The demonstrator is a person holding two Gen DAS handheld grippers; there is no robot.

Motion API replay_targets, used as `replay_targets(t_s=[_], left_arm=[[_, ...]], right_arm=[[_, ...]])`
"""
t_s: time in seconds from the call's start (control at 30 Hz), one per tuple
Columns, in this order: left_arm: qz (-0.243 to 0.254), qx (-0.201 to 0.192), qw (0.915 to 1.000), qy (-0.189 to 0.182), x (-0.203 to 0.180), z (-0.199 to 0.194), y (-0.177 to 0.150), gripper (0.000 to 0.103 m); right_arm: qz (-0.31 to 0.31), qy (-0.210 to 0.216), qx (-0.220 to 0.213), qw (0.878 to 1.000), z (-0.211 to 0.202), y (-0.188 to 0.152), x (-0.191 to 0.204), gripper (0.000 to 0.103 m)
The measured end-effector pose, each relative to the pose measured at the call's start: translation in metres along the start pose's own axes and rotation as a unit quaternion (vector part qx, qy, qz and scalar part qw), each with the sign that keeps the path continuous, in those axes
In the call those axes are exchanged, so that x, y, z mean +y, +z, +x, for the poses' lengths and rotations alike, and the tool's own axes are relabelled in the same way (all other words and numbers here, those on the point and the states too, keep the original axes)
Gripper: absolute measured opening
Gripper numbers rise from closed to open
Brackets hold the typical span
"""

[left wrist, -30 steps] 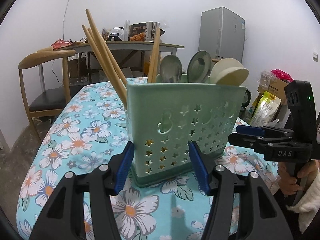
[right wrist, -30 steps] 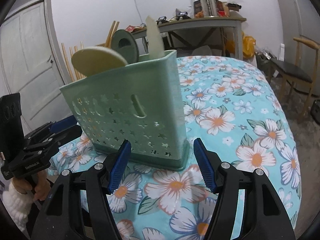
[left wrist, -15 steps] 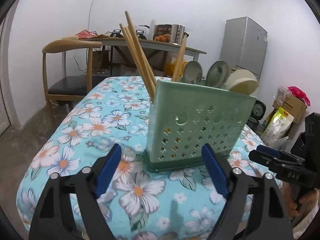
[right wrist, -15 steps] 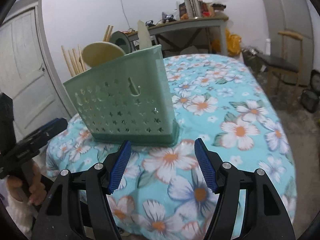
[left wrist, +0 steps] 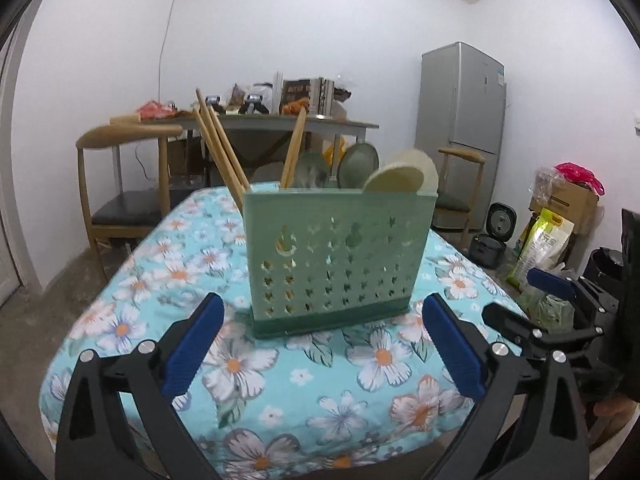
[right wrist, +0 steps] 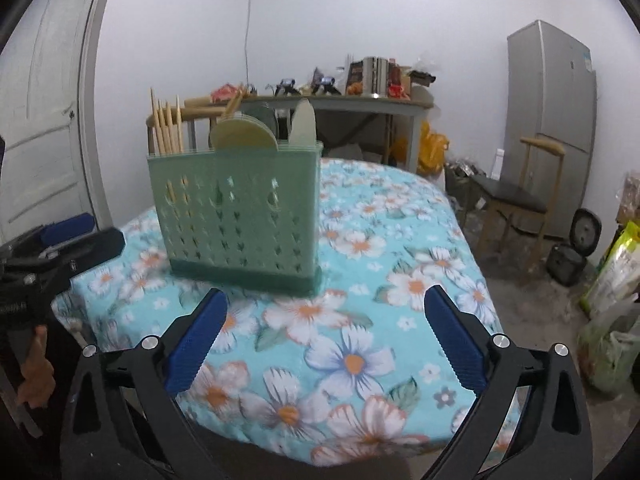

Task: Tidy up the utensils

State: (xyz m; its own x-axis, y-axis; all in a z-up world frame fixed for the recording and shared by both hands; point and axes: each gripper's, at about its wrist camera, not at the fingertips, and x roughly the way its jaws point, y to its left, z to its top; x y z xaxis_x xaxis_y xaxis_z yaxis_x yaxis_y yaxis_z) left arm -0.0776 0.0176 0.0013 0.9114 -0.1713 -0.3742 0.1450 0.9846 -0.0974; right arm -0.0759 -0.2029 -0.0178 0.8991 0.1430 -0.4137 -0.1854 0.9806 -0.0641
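A pale green utensil caddy [left wrist: 336,260] [right wrist: 240,216] stands upright on the floral tablecloth [left wrist: 360,380] [right wrist: 360,360]. It holds wooden chopsticks [left wrist: 220,152] [right wrist: 166,126], grey-green spoons [left wrist: 356,164] and cream spoons [left wrist: 400,176] [right wrist: 242,134]. My left gripper [left wrist: 322,308] sits just short of the caddy, its jaws opening wide with nothing between them. My right gripper [right wrist: 326,298] is also back from the caddy, jaws opening and empty. Each gripper shows at the edge of the other's view: the right gripper [left wrist: 540,300] and the left gripper [right wrist: 72,240].
Behind the table are wooden chairs [left wrist: 120,208] [right wrist: 516,196], a cluttered grey table [left wrist: 280,120] and a silver fridge [left wrist: 460,120]. A rice cooker [right wrist: 568,256] and bags [right wrist: 612,272] sit on the floor at right. A white door [right wrist: 36,140] is at left.
Both grippers have pulled back from the caddy and their jaws have spread much wider. The caddy stands free on the cloth.
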Motion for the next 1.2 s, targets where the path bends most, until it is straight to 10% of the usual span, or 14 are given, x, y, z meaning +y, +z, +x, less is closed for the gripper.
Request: replay_targets(t_s=[1.2], left_arm=[[0.049,0.027,0.9983,0.017,-0.025,0.015,-0.01,0.097]], right_arm=[[0.036,-0.003,-0.022,0.999,-0.002,0.002,-0.002,0.095]])
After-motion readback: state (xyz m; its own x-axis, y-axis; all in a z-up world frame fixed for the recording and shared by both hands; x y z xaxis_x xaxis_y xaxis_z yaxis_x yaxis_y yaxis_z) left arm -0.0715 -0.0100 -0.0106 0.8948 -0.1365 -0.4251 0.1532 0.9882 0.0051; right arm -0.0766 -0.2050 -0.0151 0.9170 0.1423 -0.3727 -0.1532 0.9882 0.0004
